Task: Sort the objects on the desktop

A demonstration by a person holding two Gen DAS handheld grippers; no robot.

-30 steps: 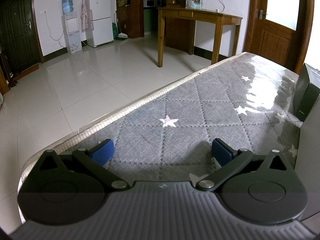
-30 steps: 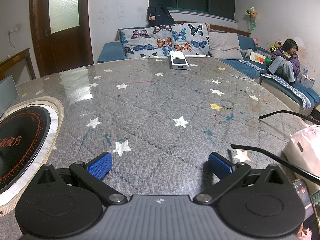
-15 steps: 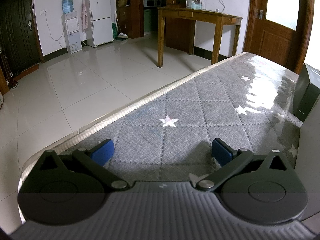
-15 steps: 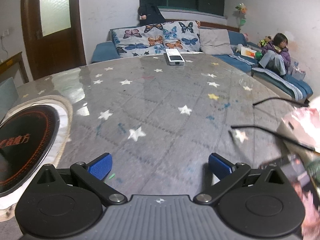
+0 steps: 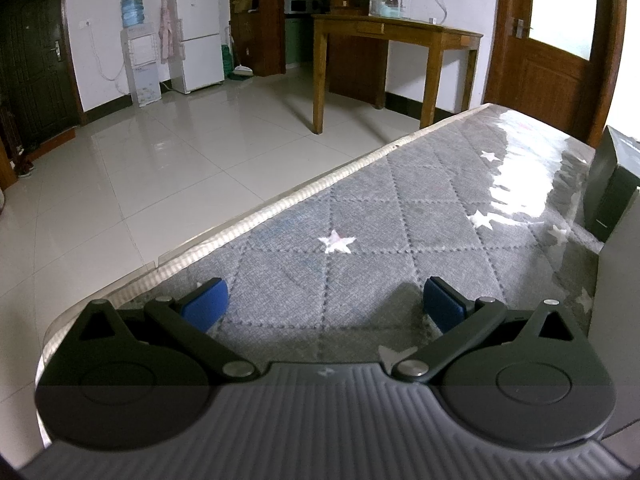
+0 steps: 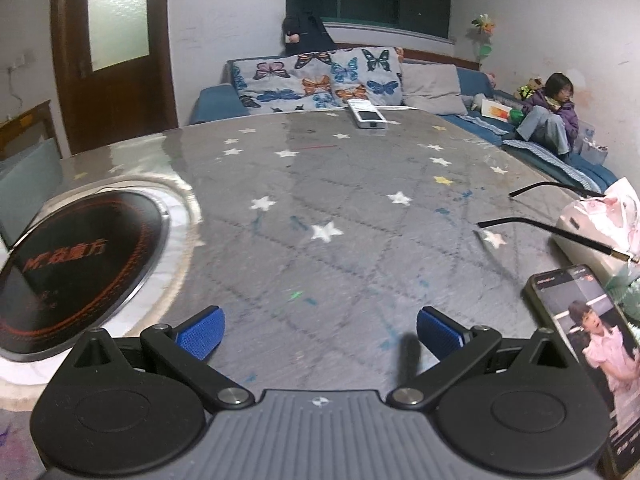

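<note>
My right gripper [image 6: 320, 330] hangs open over the grey star-patterned table [image 6: 340, 184], nothing between its blue pads. To its right lies a phone [image 6: 580, 344] with a lit screen, and beyond it black glasses [image 6: 552, 232] rest against a pink-and-white pack [image 6: 600, 220]. A white remote-like device [image 6: 366, 118] lies at the far edge. My left gripper [image 5: 322, 302] is open and empty above the table's left edge [image 5: 240, 224]. A dark box [image 5: 608, 188] stands at the right of the left wrist view.
A black round induction cooktop [image 6: 76, 256] is set into the table at my right gripper's left. A person [image 6: 548, 114] sits on the sofa beyond the table. Tiled floor, a wooden side table [image 5: 396, 52] and a fridge lie past the left edge.
The right gripper has pulled back and risen slightly, bringing the phone into view at its right. The left gripper has not moved.
</note>
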